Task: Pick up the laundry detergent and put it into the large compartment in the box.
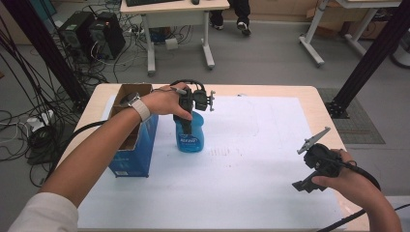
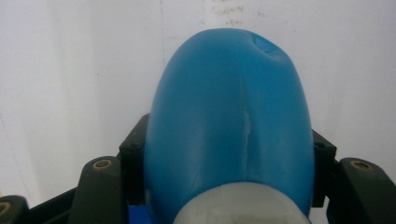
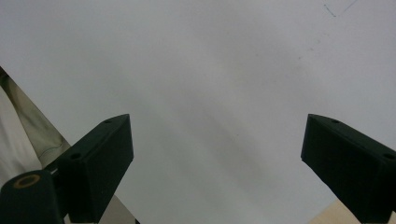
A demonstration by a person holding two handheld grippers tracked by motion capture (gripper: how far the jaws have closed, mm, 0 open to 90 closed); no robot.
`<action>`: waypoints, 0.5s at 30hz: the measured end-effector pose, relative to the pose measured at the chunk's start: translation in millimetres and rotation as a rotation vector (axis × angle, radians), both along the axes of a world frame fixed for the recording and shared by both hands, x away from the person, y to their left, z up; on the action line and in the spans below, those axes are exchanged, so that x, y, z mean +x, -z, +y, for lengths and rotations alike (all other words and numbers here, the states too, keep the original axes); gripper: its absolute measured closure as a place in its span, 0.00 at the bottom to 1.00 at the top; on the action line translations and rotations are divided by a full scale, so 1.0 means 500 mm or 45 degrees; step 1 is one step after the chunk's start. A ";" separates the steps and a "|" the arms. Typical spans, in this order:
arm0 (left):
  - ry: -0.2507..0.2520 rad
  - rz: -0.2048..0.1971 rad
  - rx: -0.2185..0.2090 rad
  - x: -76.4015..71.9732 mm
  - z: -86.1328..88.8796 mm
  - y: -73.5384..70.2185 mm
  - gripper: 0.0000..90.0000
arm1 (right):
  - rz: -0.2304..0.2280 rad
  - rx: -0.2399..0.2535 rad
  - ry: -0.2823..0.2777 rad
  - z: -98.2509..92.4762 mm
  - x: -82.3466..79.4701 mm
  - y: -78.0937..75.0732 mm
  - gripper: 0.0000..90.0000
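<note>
Blue plastic bottle (image 1: 189,136) stands upright on the white sheet (image 1: 251,183) covering the surface (image 1: 325,116), just beside the open blue cardboard box (image 1: 138,150) at the left edge of the sheet. Whether bottle and box touch cannot be told from the high view.

Left gripper (image 1: 188,118) comes down from above onto the bottle's upper part, hand (image 1: 167,100) on top of it. In the left gripper view the bottle (image 2: 229,126) sits between the two black jaws, which press on its sides; a pale cap (image 2: 240,205) shows at the bottom edge. No earlier picture to compare. Grip reads as firm contact on both sides.

Right gripper (image 1: 309,169) is held over the sheet's right side, well apart from the bottle, in the right hand (image 1: 348,181). In the right gripper view its jaws stand wide apart with nothing between them, white sheet (image 3: 210,70) beyond.
</note>
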State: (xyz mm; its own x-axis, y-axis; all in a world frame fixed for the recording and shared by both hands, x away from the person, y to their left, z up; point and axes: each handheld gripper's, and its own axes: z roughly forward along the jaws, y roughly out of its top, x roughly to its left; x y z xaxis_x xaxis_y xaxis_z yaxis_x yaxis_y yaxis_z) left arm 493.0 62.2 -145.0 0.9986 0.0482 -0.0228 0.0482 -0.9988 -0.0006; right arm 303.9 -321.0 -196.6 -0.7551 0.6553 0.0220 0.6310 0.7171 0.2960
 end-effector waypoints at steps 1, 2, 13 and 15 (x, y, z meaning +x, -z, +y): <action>-0.015 0.002 0.005 0.001 0.000 -0.001 0.42 | -0.002 0.000 -0.003 -0.001 0.000 0.000 0.10; -0.015 0.002 0.005 0.001 0.000 -0.001 0.42 | -0.002 0.000 -0.003 -0.001 0.000 0.000 0.10; -0.323 0.020 -0.059 -0.011 0.055 -0.124 0.42 | -0.008 -0.009 -0.001 0.000 -0.002 -0.007 0.10; -0.346 0.025 -0.057 -0.014 0.057 -0.136 0.42 | -0.010 -0.008 -0.006 0.003 0.000 -0.005 0.10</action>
State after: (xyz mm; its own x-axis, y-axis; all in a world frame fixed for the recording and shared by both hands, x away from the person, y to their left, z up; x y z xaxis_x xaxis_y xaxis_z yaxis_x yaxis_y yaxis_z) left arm 486.1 90.7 -77.0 0.9485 0.3127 -0.0502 0.3148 -0.9484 0.0393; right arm 304.0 -319.5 -194.0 -0.7582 0.6519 0.0119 0.6254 0.7220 0.2960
